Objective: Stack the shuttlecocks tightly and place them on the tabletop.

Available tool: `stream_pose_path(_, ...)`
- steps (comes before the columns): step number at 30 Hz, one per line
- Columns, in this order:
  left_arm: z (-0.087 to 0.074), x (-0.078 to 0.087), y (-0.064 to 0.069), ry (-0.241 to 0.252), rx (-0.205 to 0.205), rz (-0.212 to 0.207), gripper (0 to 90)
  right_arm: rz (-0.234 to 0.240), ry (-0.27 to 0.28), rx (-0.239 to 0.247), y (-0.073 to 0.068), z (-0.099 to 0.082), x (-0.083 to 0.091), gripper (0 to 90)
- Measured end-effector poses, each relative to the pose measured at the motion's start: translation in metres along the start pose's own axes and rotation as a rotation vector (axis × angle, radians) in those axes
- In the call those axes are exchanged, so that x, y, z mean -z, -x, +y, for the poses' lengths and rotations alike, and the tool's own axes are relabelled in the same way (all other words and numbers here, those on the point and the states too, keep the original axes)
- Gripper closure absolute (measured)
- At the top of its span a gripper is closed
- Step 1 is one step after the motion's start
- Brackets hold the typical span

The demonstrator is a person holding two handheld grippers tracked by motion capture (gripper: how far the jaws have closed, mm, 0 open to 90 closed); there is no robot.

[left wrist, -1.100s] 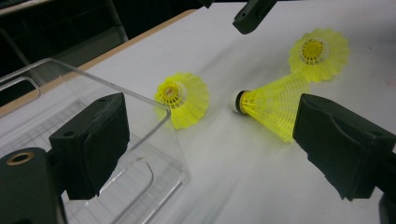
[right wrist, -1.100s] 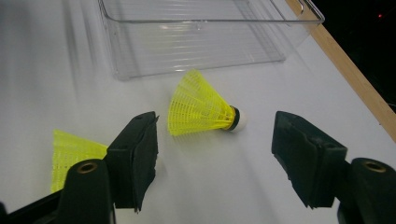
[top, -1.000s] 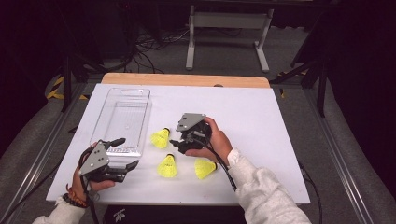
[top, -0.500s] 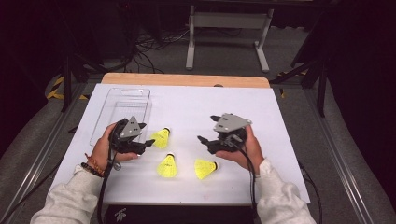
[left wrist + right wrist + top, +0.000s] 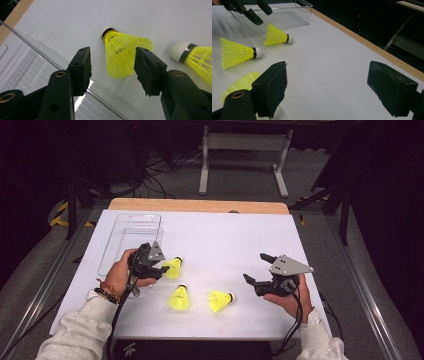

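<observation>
High view | left hand-held gripper [image 5: 161, 266] closing, unclamped, around shuttlecock [image 5: 172, 267] | right hand-held gripper [image 5: 256, 268] withdrew, wide

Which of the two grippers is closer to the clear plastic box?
The left. The left gripper sits right at the clear plastic box, at its near right corner, reaching for a yellow shuttlecock. The right gripper hovers far off toward the table's right side.

On the table [image 5: 225, 230]: clear tray [image 5: 131, 240] far left; one shuttlecock [image 5: 172, 267] just right of its near corner, a second [image 5: 180, 297] nearer the person, a third [image 5: 220, 301] right of that.
</observation>
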State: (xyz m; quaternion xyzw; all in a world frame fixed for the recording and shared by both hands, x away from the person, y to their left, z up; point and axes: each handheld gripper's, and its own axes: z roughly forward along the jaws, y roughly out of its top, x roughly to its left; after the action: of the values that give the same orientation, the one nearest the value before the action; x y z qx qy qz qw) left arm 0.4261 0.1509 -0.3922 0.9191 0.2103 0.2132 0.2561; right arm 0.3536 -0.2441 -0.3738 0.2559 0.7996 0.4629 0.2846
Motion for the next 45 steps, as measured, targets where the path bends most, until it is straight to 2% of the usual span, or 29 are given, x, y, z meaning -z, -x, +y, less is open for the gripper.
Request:
stream_pose_path(2, 0.005, 0.0, -0.001, -0.03, -0.024, -0.011, 53.5, 0.003, -0.008, 0.003, -0.001, -0.001, -0.001, 16.9)
stream_pose_path(4, 0.009, -0.002, -0.002, -0.07, -0.048, -0.007, 54.2, -0.003, -0.015, 0.012, -0.002, -0.001, -0.002, 16.9)
stream_pose_path(5, 0.011, -0.004, -0.003, -0.094, -0.066, -0.025, 55.6, 0.0, -0.012, 0.01, -0.002, -0.001, -0.003, 16.9)
stream_pose_path(6, 0.011, -0.004, -0.003, -0.094, -0.066, -0.025, 56.8, 0.003, -0.013, 0.011, -0.002, 0.0, -0.003, 16.9)
stream_pose_path(9, 0.016, -0.011, -0.003, -0.157, -0.105, -0.027, 58.6, 0.003, -0.017, 0.012, -0.002, -0.001, -0.003, 16.9)
stream_pose_path(11, 0.018, -0.013, -0.002, -0.176, -0.121, -0.014, 62.1, 0.004, -0.019, 0.01, -0.002, -0.001, -0.003, 16.9)
stream_pose_path(14, 0.023, -0.019, -0.001, -0.238, -0.17, 0.006, 66.8, -0.006, -0.024, 0.002, 0.0, -0.003, -0.004, 17.0)
stream_pose_path(16, 0.025, -0.019, -0.001, -0.253, -0.186, 0.005, 72.3, -0.007, -0.027, 0.001, 0.001, -0.004, -0.005, 17.1)
stream_pose_path(19, 0.028, -0.021, -0.001, -0.253, -0.186, 0.005, 76.9, -0.008, -0.027, -0.001, 0.001, -0.005, -0.004, 17.0)
stream_pose_path(20, 0.03, -0.022, -0.002, -0.255, -0.204, 0.01, 77.7, -0.008, -0.028, -0.002, 0.002, -0.005, -0.004, 17.1)
stream_pose_path(23, 0.032, -0.022, -0.003, -0.252, -0.208, 0.004, 79.6, -0.012, -0.031, -0.004, 0.002, -0.005, -0.004, 17.1)
stream_pose_path(27, 0.032, -0.023, -0.004, -0.244, -0.205, 0.011, 88.0, -0.015, -0.025, -0.009, 0.004, -0.006, -0.003, 17.1)
stream_pose_path(31, 0.034, -0.019, -0.006, -0.254, -0.194, 0.006, 89.1, -0.016, -0.022, -0.018, 0.005, -0.007, -0.002, 17.0)
stream_pose_path(36, 0.038, -0.01, -0.008, -0.284, -0.189, 0.024, 89.5, -0.012, -0.018, -0.024, 0.007, -0.007, -0.001, 17.1)
stream_pose_path(38, 0.04, -0.004, -0.01, -0.298, -0.155, 0.014, 89.5, -0.009, -0.018, -0.028, 0.008, -0.008, -0.001, 17.1)
stream_pose_path(41, 0.042, -0.001, -0.013, -0.334, -0.137, -0.013, 89.4, -0.006, -0.02, -0.034, 0.009, -0.009, -0.002, 17.1)
stream_pose_path(42, 0.042, -0.002, -0.014, -0.352, -0.124, -0.027, 89.4, -0.006, -0.021, -0.035, 0.009, -0.009, -0.002, 17.0)
stream_pose_path(45, 0.042, -0.005, -0.015, -0.359, -0.107, -0.038, 88.7, -0.008, -0.028, -0.037, 0.009, -0.01, -0.003, 16.9)
